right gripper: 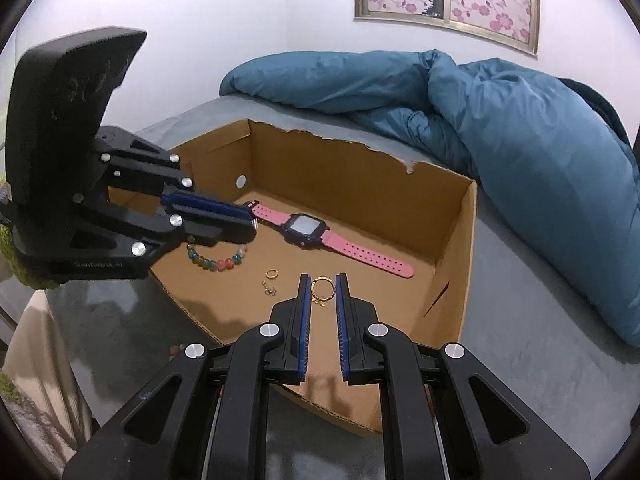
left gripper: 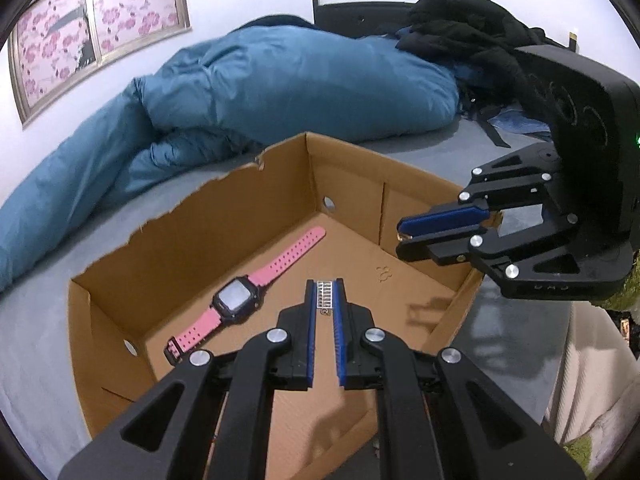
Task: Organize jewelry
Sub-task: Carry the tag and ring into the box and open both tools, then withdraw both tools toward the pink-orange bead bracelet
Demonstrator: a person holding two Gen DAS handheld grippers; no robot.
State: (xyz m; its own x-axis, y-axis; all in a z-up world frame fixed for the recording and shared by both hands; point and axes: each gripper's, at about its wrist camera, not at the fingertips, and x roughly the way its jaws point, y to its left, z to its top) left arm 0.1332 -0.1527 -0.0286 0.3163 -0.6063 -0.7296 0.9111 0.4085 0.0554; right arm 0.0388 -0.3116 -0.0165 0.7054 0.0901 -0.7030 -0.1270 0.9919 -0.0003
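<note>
- Jewelry sits gathered on the floor of an open cardboard box (right gripper: 452, 240), probably so the small pieces stay together and cannot roll off across the bed (right gripper: 540, 340).
- In the right wrist view, a pink watch (right gripper: 320, 236) lies flat across the middle of the box, strap stretched toward the lower right, face up.
- A beaded bracelet (right gripper: 218, 262) lies at centre left, partly hidden behind the left gripper (right gripper: 254, 224).
- A small gold ring (right gripper: 272, 273) and a tiny silver piece (right gripper: 270, 290), too small to identify, lie just below centre, near each other.
- A gold hoop with little charms (right gripper: 322, 290) shows between the tips of the right gripper (right gripper: 322, 280), whose fingers stand narrow; it seems pinched there, though I cannot rule out that it merely lies on the cardboard behind the gap.
- In the left wrist view, the left gripper (left gripper: 325, 292) has its fingers drawn close on a small silver ladder-patterned piece (left gripper: 325, 294), pinched at the very tips, likely so it can be set down precisely.
- Both grippers reach over the box's near edge, tilted downward; judging by that, each is carrying a piece in for placing.
- A rumpled blue duvet (right gripper: 500, 120) lies behind the box; dark clothes (left gripper: 472, 28) are heaped at the upper right of the left view.
</note>
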